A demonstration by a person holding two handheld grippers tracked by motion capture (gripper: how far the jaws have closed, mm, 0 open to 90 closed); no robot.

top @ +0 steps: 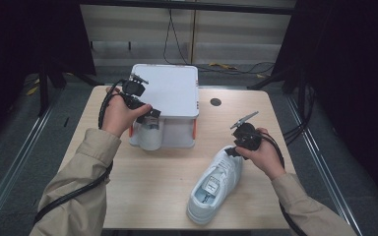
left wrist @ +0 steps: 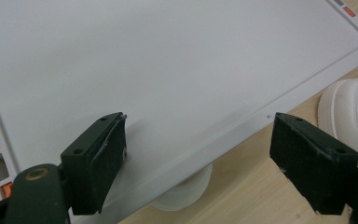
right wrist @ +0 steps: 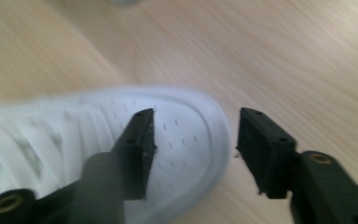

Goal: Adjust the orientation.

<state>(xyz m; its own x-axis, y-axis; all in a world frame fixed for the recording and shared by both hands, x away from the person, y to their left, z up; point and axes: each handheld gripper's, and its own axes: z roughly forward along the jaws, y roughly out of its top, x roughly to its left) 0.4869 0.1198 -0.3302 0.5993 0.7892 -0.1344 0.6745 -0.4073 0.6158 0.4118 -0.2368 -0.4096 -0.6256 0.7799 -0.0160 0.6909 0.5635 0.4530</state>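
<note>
White low-top leather sneaker (top: 215,183) lies on its sole on the light wooden table (top: 152,187), toe toward the right gripper (top: 242,139), heel toward the person. It has a rounded perforated toe cap, white laces, a thick white sole and a grey insole label. In the right gripper view the sneaker's toe (right wrist: 186,140) sits under and between the jaws, one jaw over the toe cap, the other over bare wood just beside the toe edge; jaws about half open, gripping nothing, picture blurred. Left gripper (left wrist: 196,163) hangs over the front edge of the white flat-lidded plastic storage box (top: 170,88), jaws wide apart and empty. A second white sneaker (left wrist: 349,112) shows beside its far jaw, on the table by the box corner.
</note>
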